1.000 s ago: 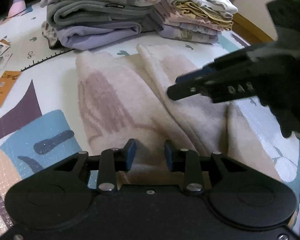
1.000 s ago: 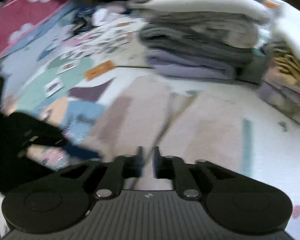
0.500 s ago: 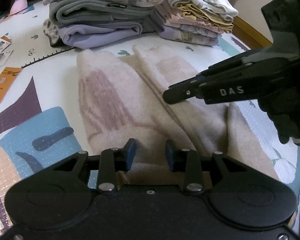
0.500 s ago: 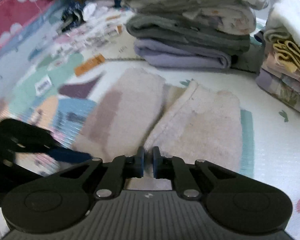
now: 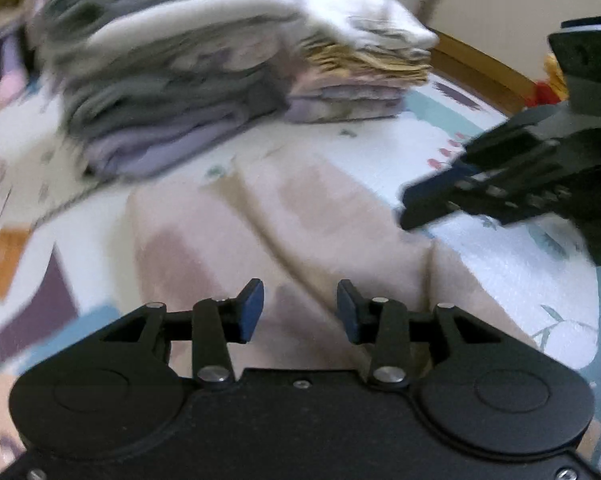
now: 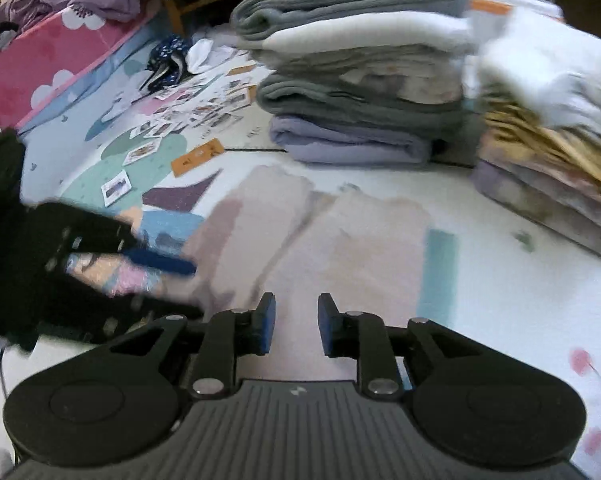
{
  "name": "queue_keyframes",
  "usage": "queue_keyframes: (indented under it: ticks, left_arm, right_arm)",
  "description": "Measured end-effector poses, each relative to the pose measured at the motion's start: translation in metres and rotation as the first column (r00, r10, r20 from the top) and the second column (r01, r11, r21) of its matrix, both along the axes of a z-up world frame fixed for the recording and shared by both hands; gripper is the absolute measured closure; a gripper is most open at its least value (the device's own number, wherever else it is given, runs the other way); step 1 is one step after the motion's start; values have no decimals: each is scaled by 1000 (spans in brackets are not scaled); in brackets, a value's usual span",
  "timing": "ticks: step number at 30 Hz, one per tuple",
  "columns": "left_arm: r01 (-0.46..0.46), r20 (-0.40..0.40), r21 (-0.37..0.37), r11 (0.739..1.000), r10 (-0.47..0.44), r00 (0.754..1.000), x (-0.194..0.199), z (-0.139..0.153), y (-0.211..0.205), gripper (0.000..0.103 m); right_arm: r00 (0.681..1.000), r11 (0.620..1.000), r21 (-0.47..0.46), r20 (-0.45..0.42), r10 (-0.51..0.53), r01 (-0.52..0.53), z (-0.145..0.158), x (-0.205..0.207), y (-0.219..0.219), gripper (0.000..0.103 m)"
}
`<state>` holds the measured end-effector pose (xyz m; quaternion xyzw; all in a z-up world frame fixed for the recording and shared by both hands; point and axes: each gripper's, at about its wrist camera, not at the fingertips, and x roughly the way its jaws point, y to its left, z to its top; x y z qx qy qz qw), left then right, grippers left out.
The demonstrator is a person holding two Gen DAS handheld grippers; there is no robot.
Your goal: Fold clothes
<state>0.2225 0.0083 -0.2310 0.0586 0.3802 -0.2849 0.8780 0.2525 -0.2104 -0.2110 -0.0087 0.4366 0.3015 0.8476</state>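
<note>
- Left wrist view: the left claw (image 5: 300,308) hangs over the near end of a beige garment (image 5: 228,240) lying flat on a patterned play mat (image 5: 520,276). Its jaws are opening, released, with nothing pinched between them. The right claw (image 5: 416,210) enters from the right, above the garment's right edge; whether it touches is unclear. Behind stand two piles of folded clothes (image 5: 172,92). The view is blurred.
- Right wrist view: the right claw (image 6: 296,326) is above the garment (image 6: 340,248), jaws opening and empty. The left claw (image 6: 168,264) reaches in from the left. Cards (image 6: 180,120) lie scattered on the mat (image 6: 520,300), beyond the garment's left side.
</note>
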Motion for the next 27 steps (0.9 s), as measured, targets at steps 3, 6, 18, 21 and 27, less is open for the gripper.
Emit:
queue_keyframes:
  ticks: [3,6,18,21,27]
  left_arm:
    - [75,36,14,997,-75,997,4,-7,-24,64]
    - [141,-41,76,987,-138,990,8,-28,-37,63]
    - [146,13,-16,989,-145,989,-56,17,-23,67]
    - [205,16,8,979,-205,979,-85,14,-30,67]
    - [291,-39,69,954,-289,957,-82,-15,-63,66]
  right_arm:
    - [1000,1000,-26,-19,0,-1,2,-28,-15,76]
    - [999,997,-68,-1,45,-45,0,-63,-19,73]
    - [921,929,-175,162,353,-326,-12,-198,-21,68]
    - [909,918,-199,175,379,-344,-21,-202,-10,68]
    - [900,886,-241,92,427,-395,-40,-206,-1,66]
